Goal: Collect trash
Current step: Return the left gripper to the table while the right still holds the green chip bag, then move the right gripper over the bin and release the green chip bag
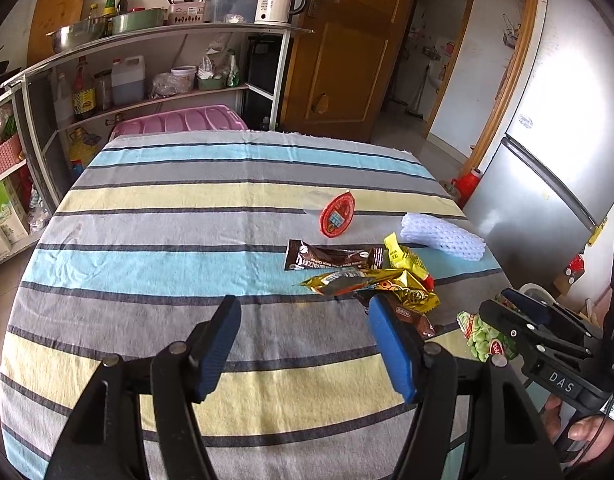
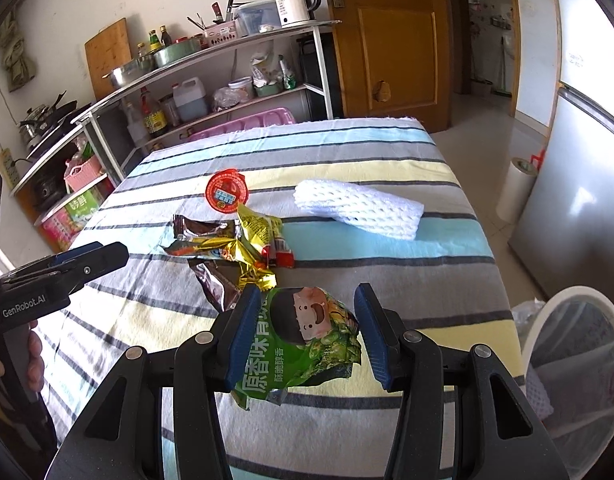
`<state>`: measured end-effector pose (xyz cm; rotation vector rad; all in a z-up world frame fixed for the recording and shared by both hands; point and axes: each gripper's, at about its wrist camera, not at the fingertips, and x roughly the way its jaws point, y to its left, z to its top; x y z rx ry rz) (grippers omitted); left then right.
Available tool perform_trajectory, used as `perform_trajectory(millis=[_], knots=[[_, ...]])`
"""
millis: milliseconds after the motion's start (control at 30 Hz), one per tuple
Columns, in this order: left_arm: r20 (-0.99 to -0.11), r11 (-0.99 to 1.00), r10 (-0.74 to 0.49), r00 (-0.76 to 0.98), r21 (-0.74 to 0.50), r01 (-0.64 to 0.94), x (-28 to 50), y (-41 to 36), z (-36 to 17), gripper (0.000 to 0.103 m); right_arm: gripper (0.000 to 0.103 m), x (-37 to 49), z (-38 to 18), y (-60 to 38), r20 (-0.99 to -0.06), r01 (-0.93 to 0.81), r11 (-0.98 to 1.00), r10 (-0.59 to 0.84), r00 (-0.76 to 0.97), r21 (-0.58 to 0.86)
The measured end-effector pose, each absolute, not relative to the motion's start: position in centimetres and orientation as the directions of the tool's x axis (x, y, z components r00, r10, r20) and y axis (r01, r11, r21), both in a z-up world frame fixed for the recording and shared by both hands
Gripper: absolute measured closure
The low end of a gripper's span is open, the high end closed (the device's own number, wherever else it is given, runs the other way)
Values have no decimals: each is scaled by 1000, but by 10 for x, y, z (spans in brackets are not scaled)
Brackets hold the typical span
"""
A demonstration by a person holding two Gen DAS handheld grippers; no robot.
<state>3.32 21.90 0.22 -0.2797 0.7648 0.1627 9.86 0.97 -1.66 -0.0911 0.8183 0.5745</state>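
We see the green pea-snack wrapper [image 2: 307, 344], light, crinkly and easily crushed, lying on the striped table [image 2: 387, 280] between the spread fingers of our right gripper [image 2: 307, 332], best pinched mid-body, while our left gripper [image 1: 307, 348] hangs open nearby.

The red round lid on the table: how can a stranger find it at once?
On the striped tablecloth, find the wrapper pile in the middle. The red round lid lies flat at its far edge. It alone is circular and red, with a small blue label.
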Motion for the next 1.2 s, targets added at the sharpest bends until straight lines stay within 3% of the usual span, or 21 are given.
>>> perform_trajectory(millis=[567, 900, 1033, 1200], knots=[[-708, 957, 8, 706, -199, -210, 46, 209, -1, 34, 53, 106, -15, -29, -687, -459, 870, 444, 575, 179], [-710, 961, -5, 704, -198, -192, 51, 200, -2, 34, 53, 130, -11, -129, -694, -185, 970, 244, 677, 161], [-711, 962, -7, 703, -196, -189, 51, 199, -2, 34, 53, 138, -20, -161, -723, -63, 993, 115, 681, 98], [-714, 960, -2, 701, -199, -199, 53, 201, -3, 34, 50, 155, -39, -191, -799, 10, 992, 98, 594, 129]])
